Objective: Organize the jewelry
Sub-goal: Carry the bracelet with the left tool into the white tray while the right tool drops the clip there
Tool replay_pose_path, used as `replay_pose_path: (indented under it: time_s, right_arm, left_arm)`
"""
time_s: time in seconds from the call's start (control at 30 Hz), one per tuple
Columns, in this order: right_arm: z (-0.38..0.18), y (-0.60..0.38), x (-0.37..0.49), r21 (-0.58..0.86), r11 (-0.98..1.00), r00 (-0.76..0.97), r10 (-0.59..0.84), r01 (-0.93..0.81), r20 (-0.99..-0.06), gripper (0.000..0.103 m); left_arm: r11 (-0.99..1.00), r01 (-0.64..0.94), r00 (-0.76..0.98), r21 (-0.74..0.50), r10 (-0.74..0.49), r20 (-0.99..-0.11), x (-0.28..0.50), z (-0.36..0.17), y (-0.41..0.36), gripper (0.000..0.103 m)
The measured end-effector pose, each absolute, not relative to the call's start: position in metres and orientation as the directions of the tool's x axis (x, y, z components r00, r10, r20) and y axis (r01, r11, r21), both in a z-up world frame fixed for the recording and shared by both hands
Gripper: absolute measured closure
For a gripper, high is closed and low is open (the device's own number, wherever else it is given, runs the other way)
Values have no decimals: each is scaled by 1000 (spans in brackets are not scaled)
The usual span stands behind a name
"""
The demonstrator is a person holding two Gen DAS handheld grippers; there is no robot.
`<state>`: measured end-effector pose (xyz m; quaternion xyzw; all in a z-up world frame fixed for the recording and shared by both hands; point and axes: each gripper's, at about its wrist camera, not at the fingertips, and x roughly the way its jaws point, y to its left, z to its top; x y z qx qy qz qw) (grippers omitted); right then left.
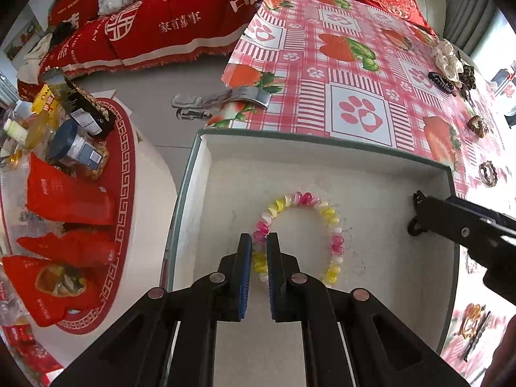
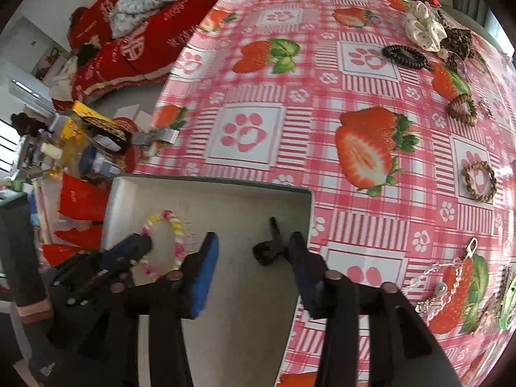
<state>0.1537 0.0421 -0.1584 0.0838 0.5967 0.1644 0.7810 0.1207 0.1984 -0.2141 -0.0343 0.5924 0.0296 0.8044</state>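
Observation:
A pink, yellow and white spiral bracelet (image 1: 303,203) lies in the open grey box (image 1: 322,148). My left gripper (image 1: 259,242) is over the bracelet's left side, its blue pads nearly closed with the bracelet's beads between them. My right gripper (image 2: 253,242) is open over the box (image 2: 209,183). A small black hair clip (image 2: 269,251) lies in the box between its fingers, near the right one. The right gripper's tip (image 1: 419,213) also shows at the box's right wall in the left wrist view. The bracelet (image 2: 177,225) shows left of it.
The box stands on a strawberry-print tablecloth (image 2: 354,96). Hair ties, scrunchies and woven rings (image 2: 479,180) lie at the far right, a crystal chain (image 2: 445,277) nearer. A round side table (image 1: 96,193) with jars and red packets stands to the left.

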Motion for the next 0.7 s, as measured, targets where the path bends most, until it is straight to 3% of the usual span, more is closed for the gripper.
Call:
replay_pose_path:
  time_s: [0.23,0.27,0.3,0.33,0.6,0.7]
  right_arm:
    - [-132,32,146,377,915,279,403,-141,-872,44]
    - [-128,29,144,381,914,287,405,-137,-868,43]
    - [-125,26,142,385,913,292,407,-134,-866,43]
    - [-122,23,140,387,913,296,409,-130,-864,43]
    - [-114,-8,116,405,911,305,407,-72,-861,42]
    - [-114,-24,106,411,911,307,402,-37,-863,28]
  left_arm:
    - [999,-47,300,-9,6,-954,115,-207,189,87]
    - [999,-41,301,-5,8,-954,114,-206,188,81]
    - [999,-38,303,-4,8,-953,114,-205,187,35]
    - [999,-46,306,-2,13,-952,113,-203,187,0]
    - [999,-39,362,38,50,-931,110,-183,179,0]
    - [998,-16,380,54,56,-923,104,-174,172,0]
